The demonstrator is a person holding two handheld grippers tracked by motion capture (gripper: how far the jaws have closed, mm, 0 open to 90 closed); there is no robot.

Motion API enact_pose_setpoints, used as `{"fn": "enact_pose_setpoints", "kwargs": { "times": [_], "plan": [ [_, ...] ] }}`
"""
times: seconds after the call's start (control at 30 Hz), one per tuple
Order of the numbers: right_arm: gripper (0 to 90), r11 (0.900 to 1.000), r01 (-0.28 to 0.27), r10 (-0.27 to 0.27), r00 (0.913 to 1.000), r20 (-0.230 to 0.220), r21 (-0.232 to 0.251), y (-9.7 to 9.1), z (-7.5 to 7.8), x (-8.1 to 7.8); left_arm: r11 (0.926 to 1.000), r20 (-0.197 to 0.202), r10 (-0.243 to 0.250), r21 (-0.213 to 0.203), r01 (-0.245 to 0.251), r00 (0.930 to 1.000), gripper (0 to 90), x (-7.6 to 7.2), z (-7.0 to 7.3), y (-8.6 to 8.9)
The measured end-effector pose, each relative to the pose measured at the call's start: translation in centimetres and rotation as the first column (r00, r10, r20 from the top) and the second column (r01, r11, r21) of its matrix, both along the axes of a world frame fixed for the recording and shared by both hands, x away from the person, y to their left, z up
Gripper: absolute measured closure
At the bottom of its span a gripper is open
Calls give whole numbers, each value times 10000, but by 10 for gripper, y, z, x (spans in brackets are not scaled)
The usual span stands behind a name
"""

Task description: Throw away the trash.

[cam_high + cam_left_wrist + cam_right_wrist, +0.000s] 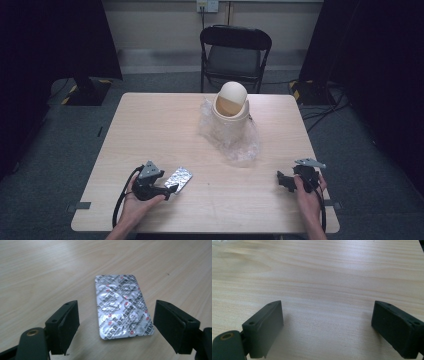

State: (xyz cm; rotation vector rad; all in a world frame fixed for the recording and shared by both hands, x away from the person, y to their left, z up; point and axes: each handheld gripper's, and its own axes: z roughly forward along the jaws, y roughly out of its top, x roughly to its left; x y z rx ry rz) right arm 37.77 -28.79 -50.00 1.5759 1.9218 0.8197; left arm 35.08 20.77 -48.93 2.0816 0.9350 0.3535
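Two spread jaws, blister pack [123, 307] between, bare table [37, 272] around.

Left gripper [167, 189] held low at the near left, jaws wide apart; right gripper [281, 181] near right, jaws likewise spread.

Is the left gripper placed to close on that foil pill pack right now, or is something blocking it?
Probably yes. The left gripper is open, and the pill pack lies flat on the table between its jaws with nothing in the way. Being so thin and flat, it may be hard to pinch.
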Motion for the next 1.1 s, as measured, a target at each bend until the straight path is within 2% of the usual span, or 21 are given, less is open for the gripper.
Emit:
{"fn": "enact_pose_setpoints", "kwargs": {
  "times": [0.13,0.17,0.23,0.37,0.67,0.73,0.77,0.83,1.0,1.1],
  "plan": [
    [96,10000,0,0,10000,0,0,0,0,0,9999,-255,-164,17,164,9995,193,1,-3,-6],
    [95,10000,-4,4,10000,0,-1,0,0,0,9994,-111,-194,299,198,9997,193,-1,-5,-11],
    [96,10000,-5,5,10000,1,-3,0,0,0,9978,-66,-286,598,289,9996,193,-1,-7,-15],
    [97,10000,-28,28,10000,11,3,0,0,0,9958,55,-121,903,116,9999,188,-3,-10,-19],
    [98,10000,-40,40,10000,10,-6,0,0,0,9966,204,-245,786,228,9995,249,-5,-11,-14],
    [98,10000,-41,41,10000,12,-8,0,0,0,9972,290,-239,717,218,9993,305,-5,-10,-13],
    [98,10000,-41,41,10000,14,-9,0,0,0,9978,208,-216,633,203,9996,333,-4,-10,-12],
    [98,10000,-41,41,10000,13,-12,0,0,0,9967,248,-373,726,354,9990,339,-4,-10,-10],
    [98,10000,-30,30,10000,19,-1,0,0,0,9969,286,-317,729,296,9991,341,-2,-9,-10],
    [98,10000,-20,20,10000,8,5,0,0,0,9989,343,-242,405,228,9991,341,-1,-7,-8]
  ]
}}
